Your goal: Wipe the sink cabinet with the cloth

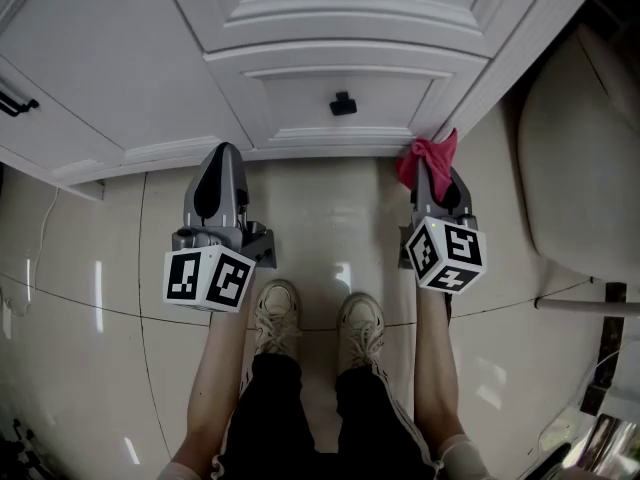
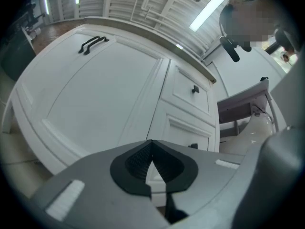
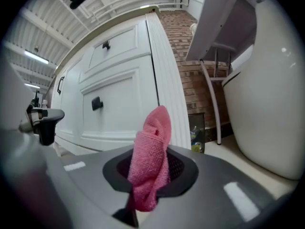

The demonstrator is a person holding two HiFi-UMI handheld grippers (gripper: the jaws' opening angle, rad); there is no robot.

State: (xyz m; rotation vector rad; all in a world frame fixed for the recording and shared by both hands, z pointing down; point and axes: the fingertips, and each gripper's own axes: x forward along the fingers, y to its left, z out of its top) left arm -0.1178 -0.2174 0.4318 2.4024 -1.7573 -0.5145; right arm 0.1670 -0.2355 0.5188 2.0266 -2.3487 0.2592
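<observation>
Beside cabinet (image 1: 120, 58), right hand-held gripper (image 1: 429, 186) clamps cloth (image 1: 430, 154)

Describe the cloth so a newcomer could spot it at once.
Find the white sink cabinet, then go to its lower right corner near the floor. There the right gripper is shut on the cloth, a crumpled bunch poking out past the jaws. It is the only pink thing against all that white.

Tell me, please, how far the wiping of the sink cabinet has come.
Done: the right gripper is shut on the pink cloth. In hand: the cloth is held near the bottom corner of the sink cabinet; whether it touches cannot be told. Remaining: apparently all the wiping of the doors and drawer fronts. The left gripper is shut and empty.
</observation>
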